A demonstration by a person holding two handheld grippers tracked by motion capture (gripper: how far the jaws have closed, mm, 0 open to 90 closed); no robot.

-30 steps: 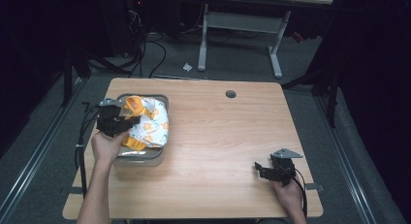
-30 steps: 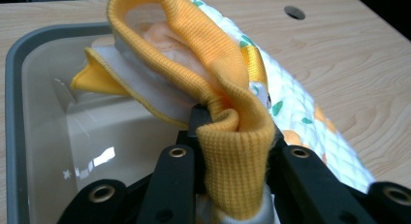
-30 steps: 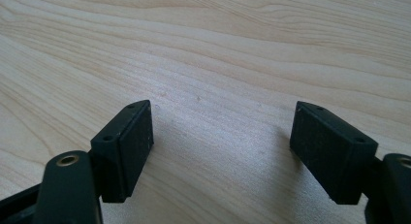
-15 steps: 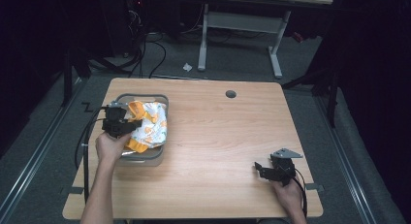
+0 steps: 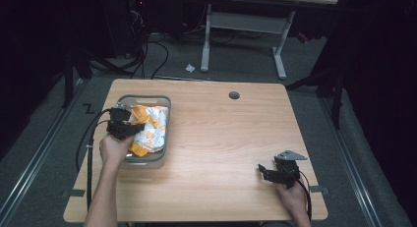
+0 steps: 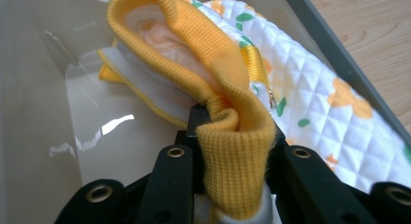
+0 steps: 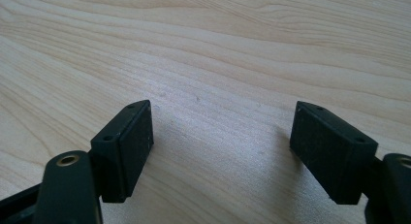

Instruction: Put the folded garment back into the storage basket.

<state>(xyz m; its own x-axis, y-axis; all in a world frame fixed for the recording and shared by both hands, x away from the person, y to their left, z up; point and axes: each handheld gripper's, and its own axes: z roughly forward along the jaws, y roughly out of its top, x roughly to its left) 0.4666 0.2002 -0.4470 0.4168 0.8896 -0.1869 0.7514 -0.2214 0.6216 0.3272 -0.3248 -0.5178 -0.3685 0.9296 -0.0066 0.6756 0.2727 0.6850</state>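
Quilted garment (image 5: pixel 150 128), white with orange flowers and green leaves, bunched in grey bin (image 5: pixel 147 160) at desk's (image 5: pixel 221 138) left | ribbed yellow cuff (image 6: pixel 232 136), zipper pull seen close in left gripper view, pinched between left gripper (image 5: pixel 129 129) jaws | right gripper (image 7: pixel 220 151) jaws spread over bare wood, near desk's front right in high view

A garment (image 5: pixel 150 131) lies in the bin (image 5: pixel 147 160) on the table's (image 5: pixel 216 138) left side.

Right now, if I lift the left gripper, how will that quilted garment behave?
Likely floppy: the garment is soft quilted fabric, already folded over itself in the bin. It should trail and drape below the left gripper, shut on its yellow ribbed cuff. Probably light; the knit may stretch rather than slip.
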